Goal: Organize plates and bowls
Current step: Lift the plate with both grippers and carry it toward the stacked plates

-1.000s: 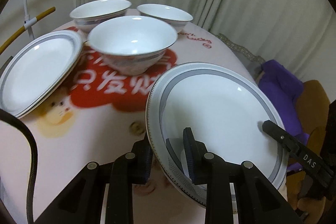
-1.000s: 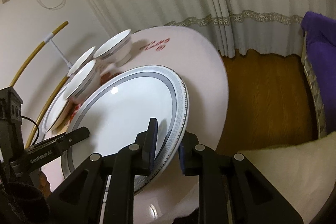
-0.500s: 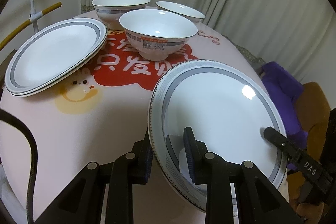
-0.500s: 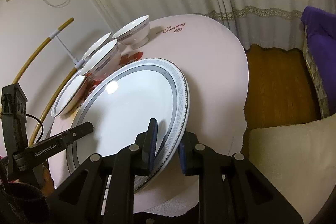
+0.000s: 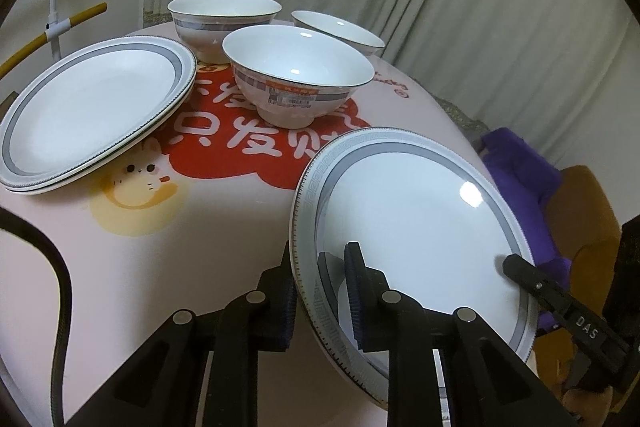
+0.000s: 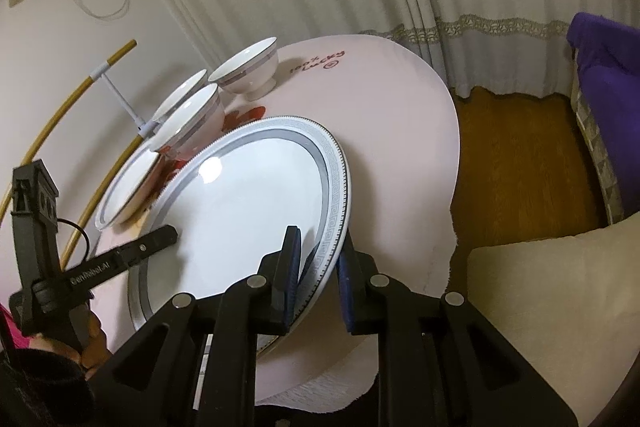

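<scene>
The round counter, under a pink cloth with a red print, carries everything, and the biggest piece in play is the large grey-banded plate held tilted above its near edge, gripped from both sides at once. It looks like glazed china: stiff, fairly heavy for its thin rim, slick and quick to chip if it knocks the other crockery, so I would judge the flat patterned rim the only sensible place to hold it, with two grips opposite each other to stop it swinging. The left claw straddles the near rim, one pad under and one on the white face, its jaws closing on that rim now. The right claw is pinched tight on the opposite rim, one pad on top and one beneath. Off to the far left sits a stack of two matching plates, flat on the cloth and the likely home for this one; lowering it square would matter, since glaze on glaze slides. Behind the red print stand three bowls: the nearest bowl with a label stuck on its side, a second bowl and a third bowl farther back, all upright and apart.
</scene>
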Action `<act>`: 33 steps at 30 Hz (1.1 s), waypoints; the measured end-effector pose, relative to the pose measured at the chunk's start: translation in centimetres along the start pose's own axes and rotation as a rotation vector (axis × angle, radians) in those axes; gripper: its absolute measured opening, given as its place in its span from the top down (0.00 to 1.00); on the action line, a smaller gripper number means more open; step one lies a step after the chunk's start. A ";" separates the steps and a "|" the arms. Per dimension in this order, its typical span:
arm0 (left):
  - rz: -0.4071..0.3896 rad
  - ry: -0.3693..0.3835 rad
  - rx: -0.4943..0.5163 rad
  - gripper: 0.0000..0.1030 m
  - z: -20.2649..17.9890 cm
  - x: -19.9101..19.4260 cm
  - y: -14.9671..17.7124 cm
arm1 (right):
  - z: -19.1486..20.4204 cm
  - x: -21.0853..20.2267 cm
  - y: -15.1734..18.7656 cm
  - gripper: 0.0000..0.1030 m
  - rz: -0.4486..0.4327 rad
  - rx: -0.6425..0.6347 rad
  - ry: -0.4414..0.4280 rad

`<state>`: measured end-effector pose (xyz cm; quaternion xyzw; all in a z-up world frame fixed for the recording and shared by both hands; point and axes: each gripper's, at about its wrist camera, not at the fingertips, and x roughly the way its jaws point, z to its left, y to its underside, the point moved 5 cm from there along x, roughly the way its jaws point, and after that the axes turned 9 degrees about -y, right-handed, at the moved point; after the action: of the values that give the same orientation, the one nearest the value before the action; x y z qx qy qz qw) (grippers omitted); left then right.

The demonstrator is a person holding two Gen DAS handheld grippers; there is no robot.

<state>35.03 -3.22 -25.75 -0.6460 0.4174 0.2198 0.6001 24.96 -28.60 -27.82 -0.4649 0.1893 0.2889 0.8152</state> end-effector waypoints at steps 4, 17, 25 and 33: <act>-0.027 0.001 0.024 0.85 -0.1 -1.1 0.1 | 0.2 -0.2 0.1 0.83 -0.001 -0.023 0.024; -0.105 0.002 0.021 0.87 2.2 -5.7 0.0 | 2.6 -1.4 -0.1 0.82 -0.012 -0.060 -0.008; -0.164 -0.037 -0.059 0.87 7.1 -8.8 -0.5 | 7.6 -0.6 -1.0 0.82 -0.014 -0.127 -0.053; -0.224 -0.104 -0.140 0.87 13.6 -11.6 -1.4 | 13.8 2.9 -2.2 0.82 0.012 -0.199 -0.129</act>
<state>32.68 12.94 -18.25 -0.7165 0.2946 0.2130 0.5953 29.18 -16.66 -21.24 -0.5226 0.1098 0.3406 0.7738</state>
